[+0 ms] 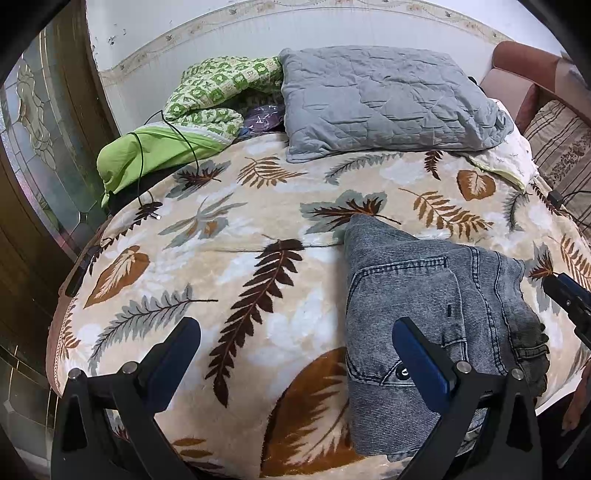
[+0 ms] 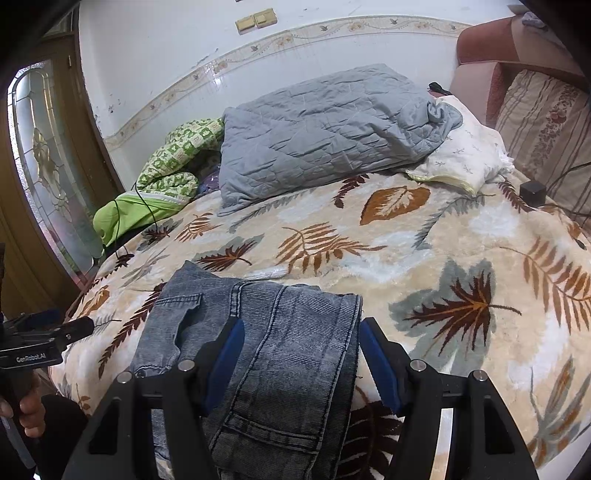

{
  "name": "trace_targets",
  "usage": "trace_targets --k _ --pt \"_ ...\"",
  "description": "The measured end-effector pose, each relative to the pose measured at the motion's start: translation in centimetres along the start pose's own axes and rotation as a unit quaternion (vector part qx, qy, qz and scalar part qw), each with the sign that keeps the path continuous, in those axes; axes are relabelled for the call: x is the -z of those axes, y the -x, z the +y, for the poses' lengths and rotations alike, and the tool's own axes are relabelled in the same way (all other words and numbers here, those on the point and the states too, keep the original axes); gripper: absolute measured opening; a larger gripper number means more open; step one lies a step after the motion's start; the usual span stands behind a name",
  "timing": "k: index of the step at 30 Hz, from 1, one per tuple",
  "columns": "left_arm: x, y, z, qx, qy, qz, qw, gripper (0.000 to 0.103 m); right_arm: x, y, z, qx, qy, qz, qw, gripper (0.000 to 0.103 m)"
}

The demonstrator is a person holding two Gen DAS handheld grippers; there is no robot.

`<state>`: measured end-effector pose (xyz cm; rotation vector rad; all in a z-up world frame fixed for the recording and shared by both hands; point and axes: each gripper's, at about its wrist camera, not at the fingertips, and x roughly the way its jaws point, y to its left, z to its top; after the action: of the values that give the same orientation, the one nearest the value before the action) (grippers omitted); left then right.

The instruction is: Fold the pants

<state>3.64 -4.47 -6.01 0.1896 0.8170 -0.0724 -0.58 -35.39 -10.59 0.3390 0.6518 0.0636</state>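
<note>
Pants (image 2: 266,354) lie folded on bed (image 2: 424,266); right gripper (image 2: 301,354) released, straddling fold at 6 o'clock; left gripper (image 1: 295,354) released, empty. Press flat, square edges.

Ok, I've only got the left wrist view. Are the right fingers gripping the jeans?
Observer: No. The right gripper is open. One of its fingers is over the jeans, the other is just past their right edge, and nothing is pinched.
Operator: What's holding the left gripper?
Observer: A hand wraps its handle, low at the left edge of the right view.
Operator: Anything on the wall I'm missing?
Observer: Two beige switches, high above the quilt.
</note>
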Motion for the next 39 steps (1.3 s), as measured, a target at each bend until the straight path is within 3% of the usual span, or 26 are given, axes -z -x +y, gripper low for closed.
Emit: trace_targets --k 6,13,22,29,39 --pt "0.1 -0.5 0.0 0.002 0.001 0.006 1.0000 0.103 0.0 0.0 0.2 -0.002 0.004 -0.002 1.000 0.068" --pt "1.0 -2.2 -1.1 0.019 -0.015 0.045 0.9987 0.103 0.1 0.0 0.9 -0.017 0.019 -0.001 1.000 0.068" --pt "3.4 -4.9 -2.4 0.023 -0.037 0.103 0.9937 0.103 1.2 -2.1 3.1 -0.015 0.062 0.047 0.997 0.068" --pt "4.0 -5.6 -2.1 0.040 -0.031 0.112 0.9924 0.103 2.3 -5.1 3.2 0.004 0.065 0.119 0.991 0.068" --pt "4.1 -6.5 -1.5 0.063 -0.016 0.121 0.9905 0.103 2.2 -5.7 2.9 0.003 0.053 0.127 0.990 0.069"
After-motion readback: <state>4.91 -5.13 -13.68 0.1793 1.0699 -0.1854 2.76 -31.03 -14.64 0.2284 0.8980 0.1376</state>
